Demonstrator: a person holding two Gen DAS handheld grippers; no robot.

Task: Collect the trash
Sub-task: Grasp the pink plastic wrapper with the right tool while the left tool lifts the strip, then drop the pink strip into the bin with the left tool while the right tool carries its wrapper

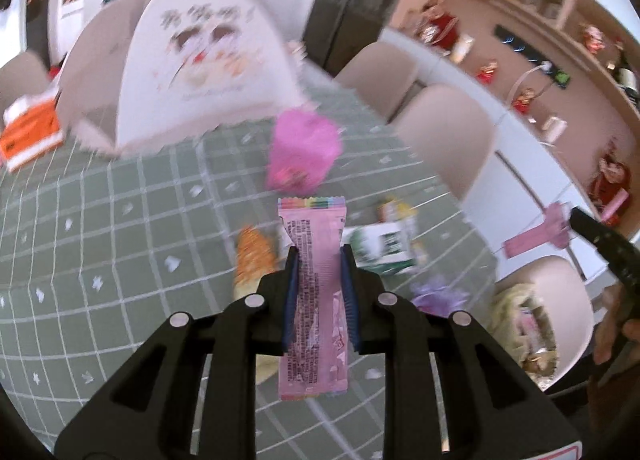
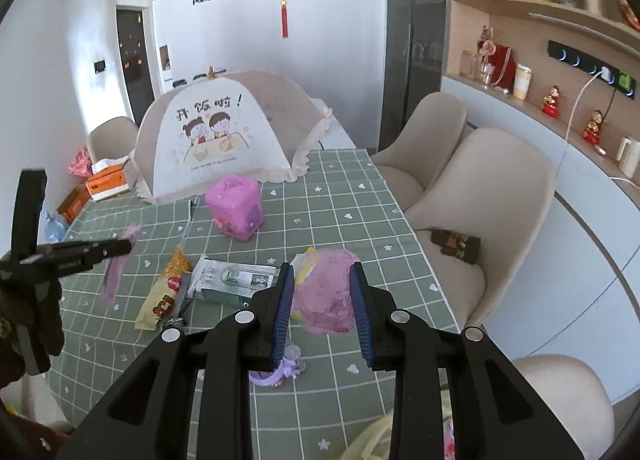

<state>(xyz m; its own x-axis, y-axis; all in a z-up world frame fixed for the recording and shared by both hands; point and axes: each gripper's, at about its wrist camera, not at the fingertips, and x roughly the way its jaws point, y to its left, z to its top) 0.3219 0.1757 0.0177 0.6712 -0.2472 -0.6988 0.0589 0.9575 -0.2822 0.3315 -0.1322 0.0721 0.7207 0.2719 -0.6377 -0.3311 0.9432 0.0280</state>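
Note:
My left gripper (image 1: 320, 250) is shut on a long pink stick wrapper (image 1: 314, 300), held up over the green checked tablecloth (image 1: 120, 228); its blue pads pinch the wrapper's middle. The right wrist view shows that same gripper (image 2: 120, 246) at the left with the wrapper (image 2: 118, 264) hanging from it. My right gripper (image 2: 322, 266) is shut on a crumpled pink bag (image 2: 324, 296), raised above the table. On the cloth lie an orange snack packet (image 2: 166, 288), a flattened green-and-white carton (image 2: 232, 280) and a small purple piece (image 2: 280, 372).
A pink plastic jar (image 2: 235, 206) stands mid-table in front of a domed mesh food cover (image 2: 208, 136). Orange boxes (image 2: 108, 184) sit at the far left. Beige chairs (image 2: 480, 200) line the right side, one with a brown item (image 2: 456, 246). A yellowish bag (image 2: 376, 440) shows at the bottom.

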